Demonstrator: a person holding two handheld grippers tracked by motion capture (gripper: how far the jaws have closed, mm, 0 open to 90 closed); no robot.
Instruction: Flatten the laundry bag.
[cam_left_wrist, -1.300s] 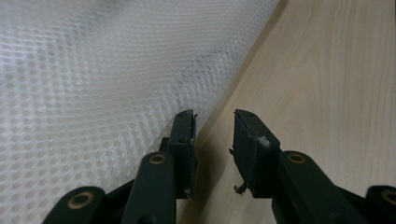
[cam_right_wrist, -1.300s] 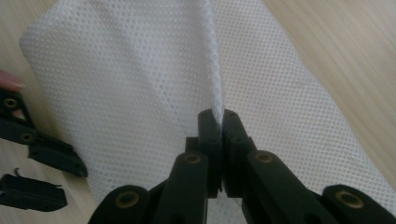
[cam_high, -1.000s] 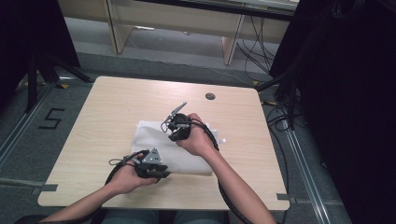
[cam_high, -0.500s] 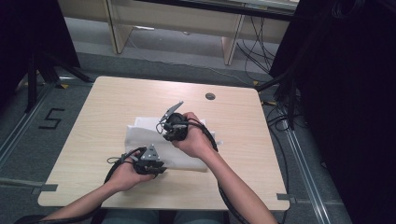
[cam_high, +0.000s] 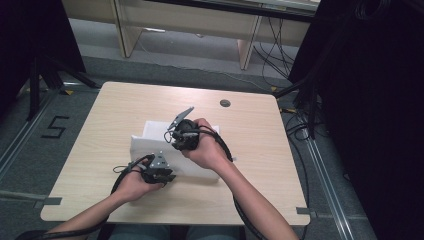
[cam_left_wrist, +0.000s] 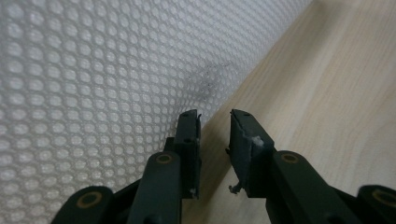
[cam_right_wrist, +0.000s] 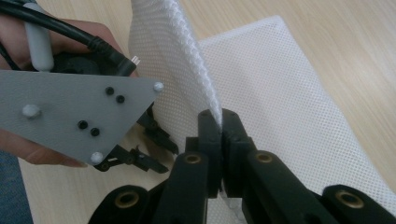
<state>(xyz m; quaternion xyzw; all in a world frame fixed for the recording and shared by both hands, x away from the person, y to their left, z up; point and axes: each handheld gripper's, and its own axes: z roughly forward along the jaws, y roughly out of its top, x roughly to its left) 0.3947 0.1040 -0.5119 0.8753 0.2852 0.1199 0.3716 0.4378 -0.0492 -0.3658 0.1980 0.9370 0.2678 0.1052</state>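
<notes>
**Mesh bag fold: right side lifted, left not gripping**

White mesh laundry bag (cam_high: 150, 137) lies mid-desk, a bit toward my near edge. In the high view its long axis looks to run from far-left to near-right across the desk (cam_high: 250, 135); hands cover the middle, so the near-right end is partly hidden.

My right tongs (cam_right_wrist: 220, 122) are pressed together on an edge of the mesh, and a strip of it rises from the jaws toward the top of the right gripper view. The rest of the bag stays flat on the wood behind it. In the high view the right tongs (cam_high: 176, 142) sit over the bag's middle.

My left tongs (cam_left_wrist: 214, 122) are at the bag's near-left edge: jaws slightly apart, nothing between them, bare wood showing through the gap, mesh just beside the left jaw. High view puts the left tongs (cam_high: 162, 176) at the near edge.

My read: early to midway. One edge picked up, no fold laid down yet. Left to do: left tongs get a pinch on the edge, then carry the lifted part over and flatten.
</notes>
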